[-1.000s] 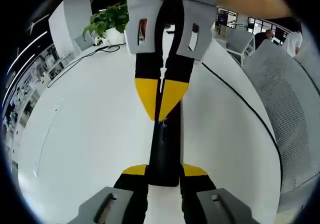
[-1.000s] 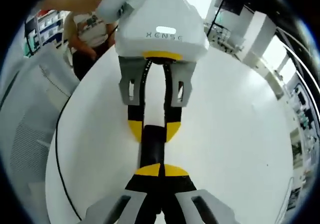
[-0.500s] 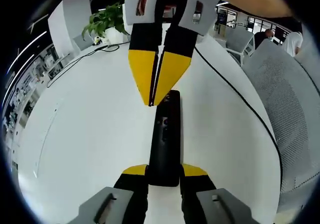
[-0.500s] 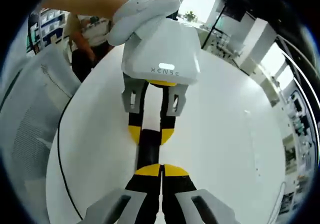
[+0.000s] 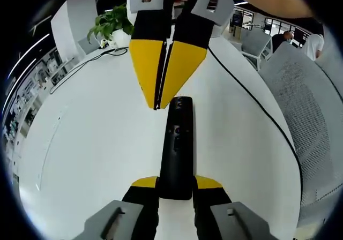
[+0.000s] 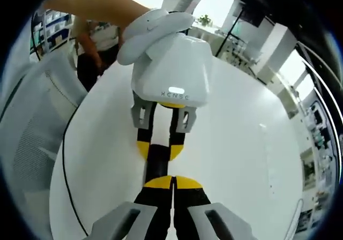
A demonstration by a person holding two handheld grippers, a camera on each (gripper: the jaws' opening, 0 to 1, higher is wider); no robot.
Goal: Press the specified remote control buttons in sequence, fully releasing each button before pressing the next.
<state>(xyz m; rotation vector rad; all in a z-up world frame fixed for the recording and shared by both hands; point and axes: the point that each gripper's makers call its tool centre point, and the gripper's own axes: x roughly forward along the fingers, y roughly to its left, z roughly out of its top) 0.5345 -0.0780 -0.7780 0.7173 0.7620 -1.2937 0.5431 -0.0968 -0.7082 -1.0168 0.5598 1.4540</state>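
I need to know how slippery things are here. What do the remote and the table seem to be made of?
The remote looks like black plastic with a smooth, slightly glossy shell, judging by soft highlights on it. The table looks like a smooth white laminate or painted top, with even sheen and no grain; which one is unclear.
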